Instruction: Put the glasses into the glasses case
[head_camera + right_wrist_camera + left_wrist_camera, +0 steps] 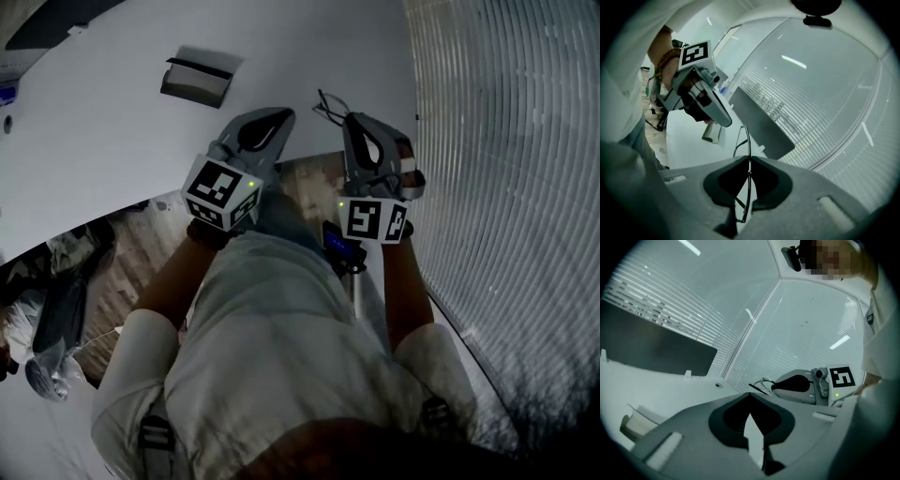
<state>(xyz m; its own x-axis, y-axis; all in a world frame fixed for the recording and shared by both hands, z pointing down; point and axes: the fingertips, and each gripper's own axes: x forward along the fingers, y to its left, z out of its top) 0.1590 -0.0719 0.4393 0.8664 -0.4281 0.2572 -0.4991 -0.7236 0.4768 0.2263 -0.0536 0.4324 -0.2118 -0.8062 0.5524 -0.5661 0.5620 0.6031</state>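
Observation:
The thin dark-framed glasses [742, 140] are pinched between the jaws of my right gripper [750, 159], which is shut on them; one lens loop sticks out past the tips. From the head view the glasses [329, 105] jut from the right gripper [352, 120] above the white table's near edge. The open grey glasses case [196, 82] lies on the table [112, 131], further in and to the left. My left gripper [280, 115] hovers beside the right one, its jaws shut on nothing. In the left gripper view, its tips [750, 394] meet, with the case [638, 423] at lower left.
A dark flat panel [759, 126] stands at the table's far side. A wall of slatted blinds [506, 141] runs along the right. Bags and clutter [56, 309] lie on the wooden floor at the left, beside the person's legs.

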